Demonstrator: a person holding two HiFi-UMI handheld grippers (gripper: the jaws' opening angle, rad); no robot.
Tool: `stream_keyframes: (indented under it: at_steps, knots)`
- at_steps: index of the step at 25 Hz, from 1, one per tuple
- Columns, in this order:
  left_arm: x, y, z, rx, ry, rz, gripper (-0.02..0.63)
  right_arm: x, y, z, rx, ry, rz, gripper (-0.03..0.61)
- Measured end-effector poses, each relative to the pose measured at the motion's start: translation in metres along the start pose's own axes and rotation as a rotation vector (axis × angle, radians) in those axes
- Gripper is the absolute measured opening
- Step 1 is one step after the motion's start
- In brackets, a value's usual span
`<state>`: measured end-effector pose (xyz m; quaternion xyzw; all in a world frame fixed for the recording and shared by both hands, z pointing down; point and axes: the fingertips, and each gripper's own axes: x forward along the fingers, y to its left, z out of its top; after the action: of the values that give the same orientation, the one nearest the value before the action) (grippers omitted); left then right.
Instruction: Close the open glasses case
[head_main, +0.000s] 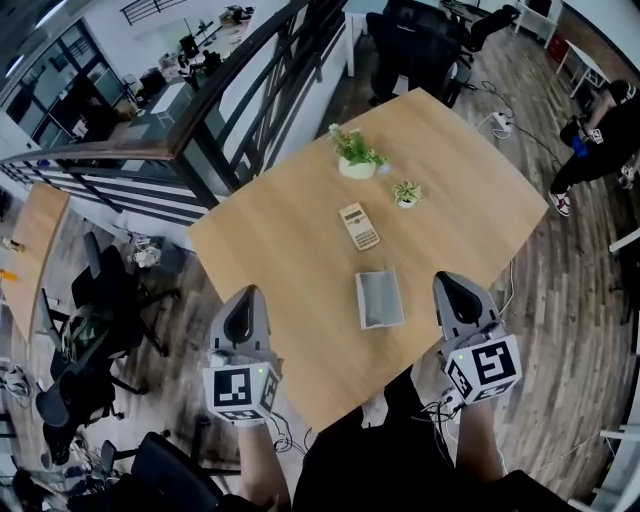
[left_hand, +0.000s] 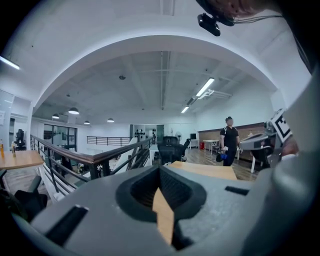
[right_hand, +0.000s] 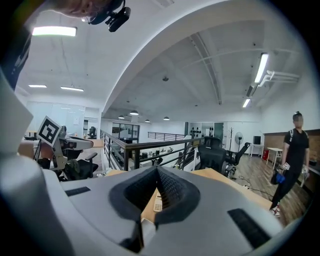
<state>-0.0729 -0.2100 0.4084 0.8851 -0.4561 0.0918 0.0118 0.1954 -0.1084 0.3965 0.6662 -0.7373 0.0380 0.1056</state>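
Observation:
The grey glasses case (head_main: 380, 298) lies near the front of the wooden table (head_main: 290, 250), between my two grippers in the head view. My left gripper (head_main: 243, 306) hovers at the table's left front edge, a good way left of the case, shut and with nothing in it. My right gripper (head_main: 456, 291) is just right of the case, near the table's right front edge, also shut and holding nothing. In the left gripper view, the left gripper (left_hand: 160, 173) has its jaws meeting over a sliver of tabletop. The right gripper (right_hand: 156, 173) looks the same in its own view.
A beige calculator (head_main: 359, 226) lies beyond the case, also seen as calculator (right_hand: 158, 202). A potted plant (head_main: 355, 155) and a smaller plant (head_main: 406, 193) stand farther back. Office chairs (head_main: 420, 45) sit past the far edge, a railing (head_main: 200, 130) runs left, and a person (head_main: 600, 130) stands at right.

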Motion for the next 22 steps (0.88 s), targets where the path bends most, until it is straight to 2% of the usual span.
stream_keyframes:
  at_steps: [5,10,17,18,20,22]
  knots:
    - [0.012,-0.026,-0.006,-0.031,0.018,0.037,-0.002,-0.002,-0.033,-0.008,0.037,0.000,0.005,0.012]
    - [0.022,-0.047,-0.008,0.008,0.034,0.004,-0.002,-0.010,-0.052,-0.026,0.070,0.016,-0.020,0.012]
    - [0.022,-0.054,-0.009,0.005,0.042,-0.008,-0.002,-0.005,-0.055,-0.040,0.080,0.058,-0.012,0.014]
    - [0.020,-0.051,-0.009,0.004,0.043,-0.003,-0.002,-0.001,-0.052,-0.043,0.082,0.070,0.001,0.032]
    - [0.017,-0.047,-0.010,-0.004,0.042,0.005,-0.002,0.008,-0.045,-0.052,0.096,0.088,0.028,0.115]
    - [0.017,-0.046,-0.013,-0.014,0.041,0.008,-0.002,0.017,-0.040,-0.064,0.122,0.107,0.050,0.131]
